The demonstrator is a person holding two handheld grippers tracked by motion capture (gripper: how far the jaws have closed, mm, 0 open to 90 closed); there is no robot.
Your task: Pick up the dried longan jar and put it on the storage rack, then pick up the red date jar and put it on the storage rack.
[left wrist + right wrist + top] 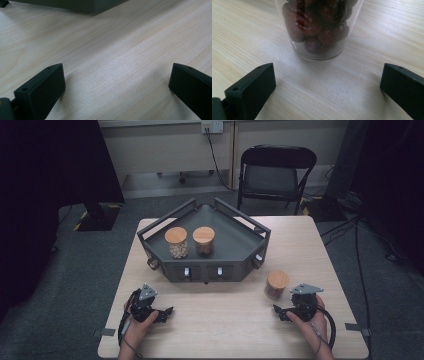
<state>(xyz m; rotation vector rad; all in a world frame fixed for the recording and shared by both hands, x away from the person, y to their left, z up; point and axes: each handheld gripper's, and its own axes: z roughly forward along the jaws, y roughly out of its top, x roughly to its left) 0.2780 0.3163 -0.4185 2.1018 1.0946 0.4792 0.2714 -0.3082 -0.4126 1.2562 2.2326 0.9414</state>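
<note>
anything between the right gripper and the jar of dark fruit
Nothing: in the right gripper view, bare table separates the open right gripper from the jar.

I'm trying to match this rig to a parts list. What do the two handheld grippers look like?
Both the left gripper and the right gripper are black, each topped by a grey three-cornered plate, with a black cable looping back past the wrist. Seen close up in the gripper views, the jaws are matte black rectangular blocks with small holes near their tips. The person's forearms show no sleeves.
</note>
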